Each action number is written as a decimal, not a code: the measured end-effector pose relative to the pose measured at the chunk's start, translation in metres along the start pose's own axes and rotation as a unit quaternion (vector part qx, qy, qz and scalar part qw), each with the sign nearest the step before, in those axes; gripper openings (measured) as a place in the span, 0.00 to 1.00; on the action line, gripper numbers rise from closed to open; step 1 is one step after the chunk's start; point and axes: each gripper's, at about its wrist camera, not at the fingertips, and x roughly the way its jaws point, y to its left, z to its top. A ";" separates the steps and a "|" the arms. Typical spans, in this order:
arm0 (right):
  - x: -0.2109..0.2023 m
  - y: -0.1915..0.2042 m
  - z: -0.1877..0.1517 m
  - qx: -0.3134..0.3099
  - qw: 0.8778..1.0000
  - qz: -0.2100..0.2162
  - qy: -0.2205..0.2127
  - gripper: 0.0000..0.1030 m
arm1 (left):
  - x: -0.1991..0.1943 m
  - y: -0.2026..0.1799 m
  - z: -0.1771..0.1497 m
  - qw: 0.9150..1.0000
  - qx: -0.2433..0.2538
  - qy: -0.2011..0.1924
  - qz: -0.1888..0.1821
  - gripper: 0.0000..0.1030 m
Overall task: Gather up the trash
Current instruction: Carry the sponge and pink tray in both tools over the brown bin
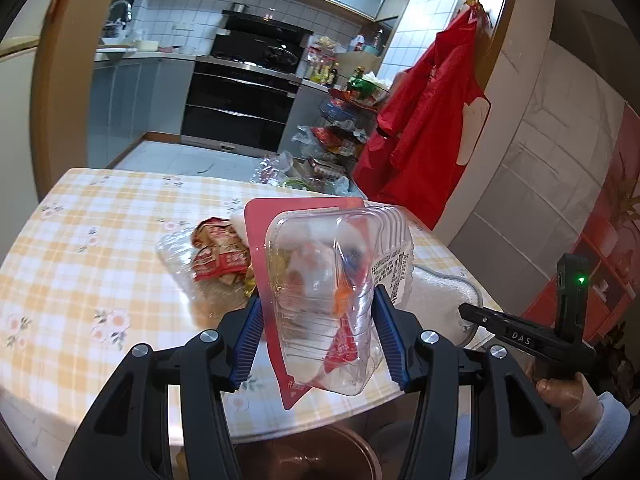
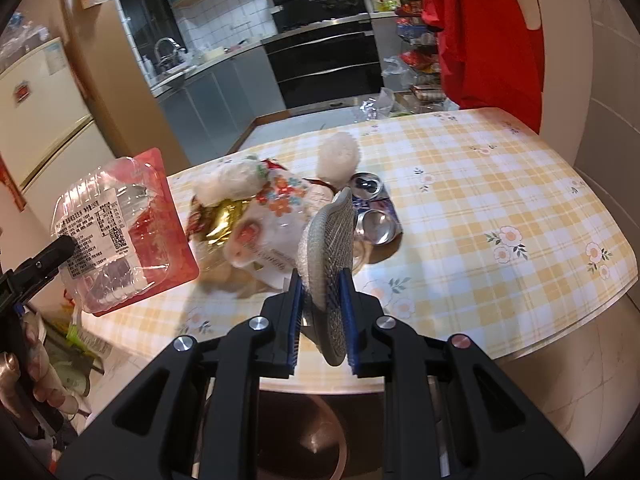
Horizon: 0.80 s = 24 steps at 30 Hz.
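My left gripper (image 1: 317,304) is shut on a clear plastic clamshell box (image 1: 336,280) with a red card back, held tilted above the table edge. The same box (image 2: 112,232) shows at the left of the right wrist view. My right gripper (image 2: 320,278) is shut on a flat grey-white mesh pad (image 2: 328,248), which stands on edge between the pads. On the yellow plaid table (image 2: 500,184) lies a pile of wrappers (image 2: 256,216), white fluffy pieces (image 2: 338,156) and crushed cans (image 2: 374,208). Red snack wrappers (image 1: 220,252) lie behind the box.
A dark brown round bin (image 2: 304,432) sits below the near table edge. A red garment (image 1: 424,120) hangs at the right and a wire rack of bags (image 1: 340,128) stands beyond the table. The kitchen with its black oven (image 1: 240,104) lies behind.
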 end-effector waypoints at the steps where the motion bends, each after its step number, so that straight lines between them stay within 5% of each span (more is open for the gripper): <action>1: -0.004 0.003 -0.002 -0.004 1.000 0.003 0.000 0.21 | -0.007 -0.001 -0.002 1.000 -0.002 -0.001 0.004 0.50; 24: -0.055 0.075 -0.065 -0.071 0.993 0.075 0.051 0.21 | -0.121 0.002 -0.064 0.998 -0.028 -0.041 0.038 0.51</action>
